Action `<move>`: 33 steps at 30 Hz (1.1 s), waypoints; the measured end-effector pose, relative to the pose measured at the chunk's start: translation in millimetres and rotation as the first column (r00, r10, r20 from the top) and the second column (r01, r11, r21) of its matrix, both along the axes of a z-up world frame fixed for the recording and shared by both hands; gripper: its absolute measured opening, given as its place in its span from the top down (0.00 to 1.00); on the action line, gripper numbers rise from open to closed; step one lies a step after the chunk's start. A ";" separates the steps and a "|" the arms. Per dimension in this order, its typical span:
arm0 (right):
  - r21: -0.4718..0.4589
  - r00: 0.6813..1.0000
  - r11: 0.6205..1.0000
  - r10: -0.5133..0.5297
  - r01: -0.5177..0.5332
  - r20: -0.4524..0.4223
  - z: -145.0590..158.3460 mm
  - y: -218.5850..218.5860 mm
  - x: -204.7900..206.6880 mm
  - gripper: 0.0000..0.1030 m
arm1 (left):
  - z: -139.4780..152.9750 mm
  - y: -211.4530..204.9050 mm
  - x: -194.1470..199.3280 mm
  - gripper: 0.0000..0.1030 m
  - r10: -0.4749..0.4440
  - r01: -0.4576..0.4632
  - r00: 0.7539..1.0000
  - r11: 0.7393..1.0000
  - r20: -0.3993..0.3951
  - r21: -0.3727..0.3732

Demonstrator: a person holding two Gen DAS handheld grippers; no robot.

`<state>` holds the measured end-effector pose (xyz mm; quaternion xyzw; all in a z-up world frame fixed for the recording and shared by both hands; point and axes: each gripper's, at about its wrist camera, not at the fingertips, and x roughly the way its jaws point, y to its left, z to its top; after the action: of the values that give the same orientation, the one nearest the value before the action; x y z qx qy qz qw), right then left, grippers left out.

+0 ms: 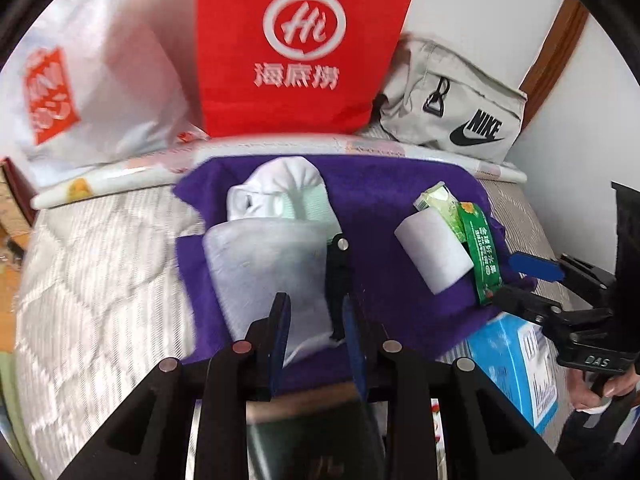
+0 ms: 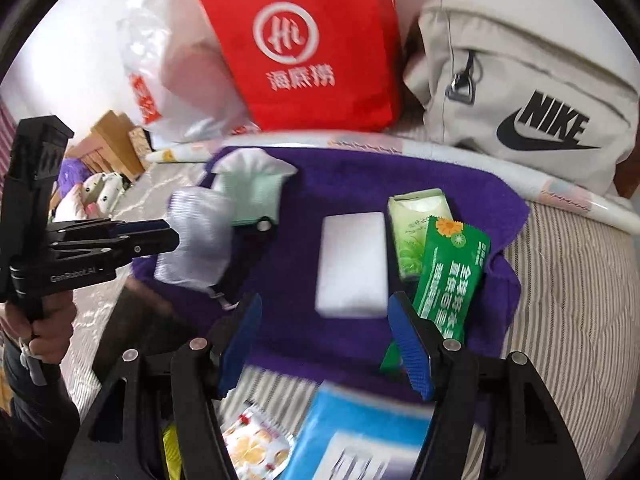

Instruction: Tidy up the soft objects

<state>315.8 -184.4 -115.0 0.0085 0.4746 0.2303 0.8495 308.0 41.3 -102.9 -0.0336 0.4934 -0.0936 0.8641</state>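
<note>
Your grey sock [image 1: 260, 276] is soft ribbed knit, lying on the purple towel [image 1: 384, 200] with its long axis running from your left gripper [image 1: 316, 332] away toward the bags. A second, white-and-mint sock [image 1: 280, 196] is bunched just beyond it, touching its far end: two socks in all. Your left gripper's blue fingers [image 1: 280, 336] stand a little apart around the grey sock's near edge, beside a black clip [image 1: 338, 280]; motion blur makes it hard to say whether they actually pinch the fabric.

To the right on the fleecy towel lie one white foam block [image 2: 352, 264], rectangular and smooth, one pale green tissue pack [image 2: 416, 228] and one glossy green sachet [image 2: 444, 280], the sachet overlapping the pack. Your right gripper [image 2: 328, 344] is spread wide and empty, just short of the block.

Beyond the towel stand one red paper bag [image 2: 312, 48], one white plastic bag [image 1: 100, 80] and one grey canvas Nike bag [image 2: 532, 112]. A blue box [image 2: 360, 436] sits at the near edge of the quilted mattress [image 1: 100, 260].
</note>
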 end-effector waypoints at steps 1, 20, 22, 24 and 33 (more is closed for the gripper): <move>0.010 1.000 1.000 0.004 -0.004 0.003 3.3 -1.2 -6.7 0.37 | 5.6 1.3 -8.8 0.75 0.005 -0.005 1.000 1.000 0.023 0.004; 0.038 1.000 0.999 0.021 -0.022 0.010 17.7 -2.3 -151.0 0.37 | -1.3 -10.2 -158.5 0.71 -0.087 0.086 0.996 0.995 -0.028 -0.045; 0.039 1.000 0.999 0.021 -0.022 0.015 15.3 -4.0 -163.8 0.37 | -13.7 -16.4 -167.4 0.70 -0.097 0.095 0.995 0.995 -0.037 -0.037; 0.037 1.000 0.999 0.015 -0.015 0.009 11.6 -6.8 -172.8 0.37 | -25.6 -22.4 -172.4 0.70 -0.105 0.103 0.993 0.994 -0.048 -0.044; 0.024 0.999 1.000 -0.002 0.002 0.032 -4.1 -23.2 -214.5 0.37 | -59.8 -39.4 -173.3 0.70 -0.097 0.094 0.993 0.995 -0.069 -0.042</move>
<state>101.4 -207.6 -119.1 0.0157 0.4581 0.2353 0.8571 134.7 1.8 -162.6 -0.0302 0.5227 -0.1431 0.8399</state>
